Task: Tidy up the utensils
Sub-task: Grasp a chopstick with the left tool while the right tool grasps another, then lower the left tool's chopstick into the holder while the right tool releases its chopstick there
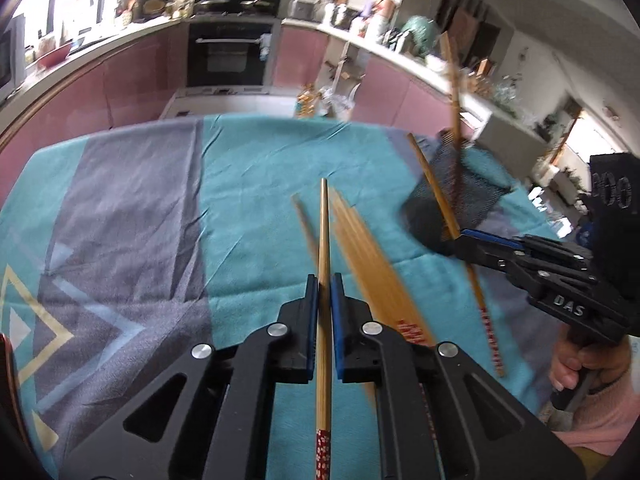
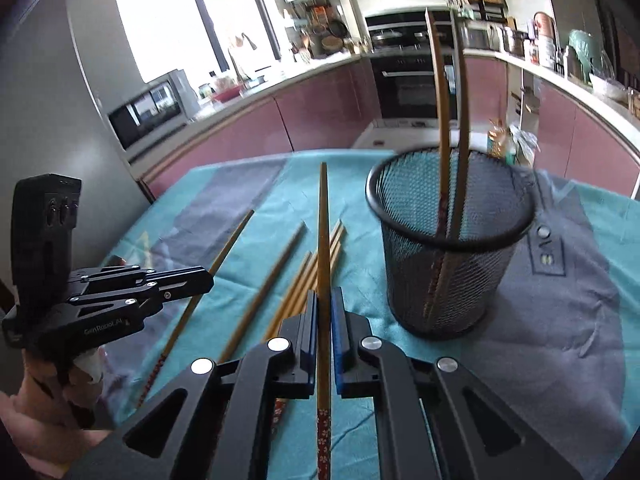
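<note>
My left gripper point(image 1: 325, 280) is shut on one bamboo chopstick point(image 1: 325, 220) that points forward over the table. My right gripper point(image 2: 325, 296) is shut on another chopstick point(image 2: 323, 220), also lifted off the cloth. Several loose chopsticks point(image 2: 298, 292) lie side by side on the teal and grey cloth point(image 2: 540, 360) under both grippers. A black mesh cup point(image 2: 480, 280) stands upright to the right of them, with two chopsticks point(image 2: 440, 100) standing in it. In the left wrist view, the right gripper point(image 1: 460, 237) sits in front of the cup point(image 1: 428, 208).
The table's far edge point(image 1: 280, 118) faces pink kitchen cabinets and an oven. A person's hands hold both gripper handles, the left gripper point(image 2: 208, 280) at the left of the right wrist view. A dark red object point(image 1: 6, 360) shows at the left edge of the table.
</note>
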Available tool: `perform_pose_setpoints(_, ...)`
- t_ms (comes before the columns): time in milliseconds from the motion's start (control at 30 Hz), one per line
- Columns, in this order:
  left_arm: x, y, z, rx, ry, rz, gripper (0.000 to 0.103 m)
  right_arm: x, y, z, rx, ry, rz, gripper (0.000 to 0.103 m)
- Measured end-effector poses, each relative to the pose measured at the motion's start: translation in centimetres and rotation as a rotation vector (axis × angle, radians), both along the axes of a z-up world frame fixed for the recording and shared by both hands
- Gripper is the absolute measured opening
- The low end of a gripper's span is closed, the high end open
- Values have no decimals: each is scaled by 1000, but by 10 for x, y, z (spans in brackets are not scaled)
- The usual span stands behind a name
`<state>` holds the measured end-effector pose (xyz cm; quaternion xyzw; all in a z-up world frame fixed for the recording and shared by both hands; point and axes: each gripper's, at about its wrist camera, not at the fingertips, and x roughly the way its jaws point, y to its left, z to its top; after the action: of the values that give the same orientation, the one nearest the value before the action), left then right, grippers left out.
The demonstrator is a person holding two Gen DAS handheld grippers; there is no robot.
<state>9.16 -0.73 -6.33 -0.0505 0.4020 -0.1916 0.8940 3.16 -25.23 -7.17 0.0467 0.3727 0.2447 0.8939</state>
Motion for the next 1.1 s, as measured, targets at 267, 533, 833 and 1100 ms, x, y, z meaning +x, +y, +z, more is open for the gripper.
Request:
perform_pose_setpoints(267,-15,-4,48,-117,-68,-101,7,-14,-31,37,81,-88,-26,6)
perform_pose_setpoints(533,-23,-7,86,-193,-144,-142,7,-16,-54,68,101,-183,-66,6)
perform_pose_setpoints(833,-5,-21,128,-260,-239,-162,7,0,-71,103,117,-275,-96,6)
perform_pose_setpoints(1100,10,-43,174,-270,-331,-178,7,21,-76,123,108,-336,-125,6)
